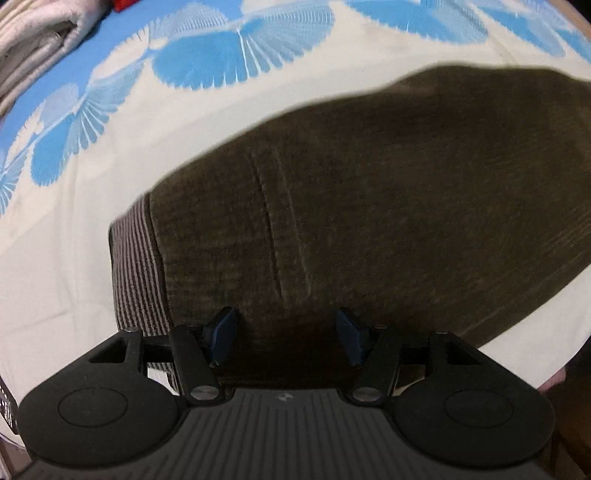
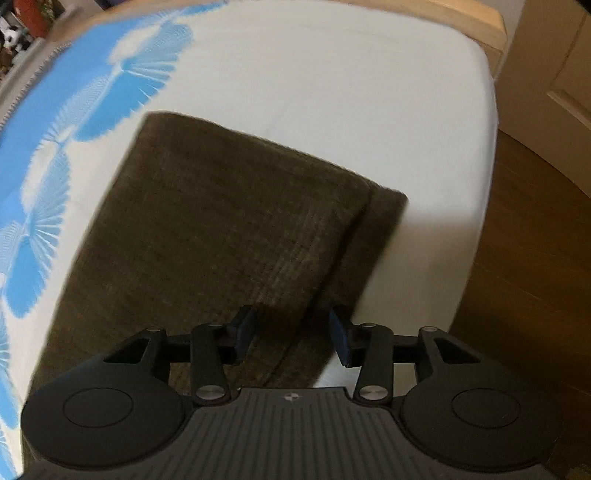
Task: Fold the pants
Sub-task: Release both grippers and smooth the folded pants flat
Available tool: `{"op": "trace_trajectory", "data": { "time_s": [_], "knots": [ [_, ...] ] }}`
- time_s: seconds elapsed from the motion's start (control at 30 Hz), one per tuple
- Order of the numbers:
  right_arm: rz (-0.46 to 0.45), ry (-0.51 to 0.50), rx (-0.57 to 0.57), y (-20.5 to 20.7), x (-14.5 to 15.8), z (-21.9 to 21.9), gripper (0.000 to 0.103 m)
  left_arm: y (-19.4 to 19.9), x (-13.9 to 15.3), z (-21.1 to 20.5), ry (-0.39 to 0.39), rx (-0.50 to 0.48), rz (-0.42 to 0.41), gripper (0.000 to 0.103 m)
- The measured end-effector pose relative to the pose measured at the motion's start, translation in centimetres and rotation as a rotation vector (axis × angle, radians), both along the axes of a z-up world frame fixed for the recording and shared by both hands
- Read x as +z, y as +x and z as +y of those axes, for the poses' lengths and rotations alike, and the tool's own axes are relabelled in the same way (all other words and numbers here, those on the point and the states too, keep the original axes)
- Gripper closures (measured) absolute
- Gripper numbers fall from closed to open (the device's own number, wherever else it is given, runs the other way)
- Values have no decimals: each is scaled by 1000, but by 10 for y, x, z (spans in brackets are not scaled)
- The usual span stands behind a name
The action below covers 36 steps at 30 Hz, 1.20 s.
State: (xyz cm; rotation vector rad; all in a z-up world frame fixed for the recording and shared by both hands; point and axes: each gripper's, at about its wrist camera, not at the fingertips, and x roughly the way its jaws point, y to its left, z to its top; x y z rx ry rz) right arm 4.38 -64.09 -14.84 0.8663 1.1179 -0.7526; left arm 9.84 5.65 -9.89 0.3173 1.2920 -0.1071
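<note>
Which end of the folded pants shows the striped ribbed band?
The end at the left side of the left wrist view: the pants show a ribbed waistband there. The other edges visible in both views are plain brown fabric.

You are working in a home, most likely a bedroom. The surface in front of you is a bed covered by a cream sheet [image 1: 92, 236] printed with big blue fan shapes, and its corner drops off like a mattress edge. A pile of folded pale linens [image 1: 33, 40] sits at its far side. Past the bed you can see a light wooden bed frame [image 2: 480, 22], a brown wood floor [image 2: 524, 258] and a cream panelled door [image 2: 554, 62].
</note>
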Motion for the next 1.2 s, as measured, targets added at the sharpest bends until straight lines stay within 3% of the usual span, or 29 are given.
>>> {"op": "trace_trajectory", "data": {
  "time_s": [0.13,0.23,0.3,0.37,0.43,0.63,0.73,0.9,1.0,1.1,1.13,1.2],
  "knots": [
    [-1,-5,22,1,0,-3,55,3,23,-9,-111,-21,-120,37],
    [0,-12,41,3,-3,-4,54,5,24,-15,-157,-43,-122,37],
    [-3,-9,41,3,-2,-5,54,6,10,-20,-123,-66,-49,37],
    [-6,-7,43,1,-2,-5,54,4,-10,-25,-6,-101,18,37],
    [-9,-2,42,1,-3,-6,54,1,-14,-27,38,-127,9,36],
    [-15,3,40,1,-2,-7,54,6,18,-31,-114,-76,-105,36],
    [-68,-10,-5,-6,8,-11,54,9,28,-45,-167,-84,-158,36],
    [-190,-135,-99,-25,32,-26,54,11,24,-68,-231,-143,-137,40],
    [-214,-141,-200,-44,31,-43,54,7,8,-85,-213,-207,-69,45],
    [-230,-95,-256,-57,22,-56,54,-1,-21,-98,-93,-272,61,45],
    [-223,-90,-259,-58,19,-58,54,-4,-26,-101,-44,-294,63,45],
    [-218,-75,-255,-60,13,-62,52,-5,-25,-101,-45,-302,48,45]
  ]
}}
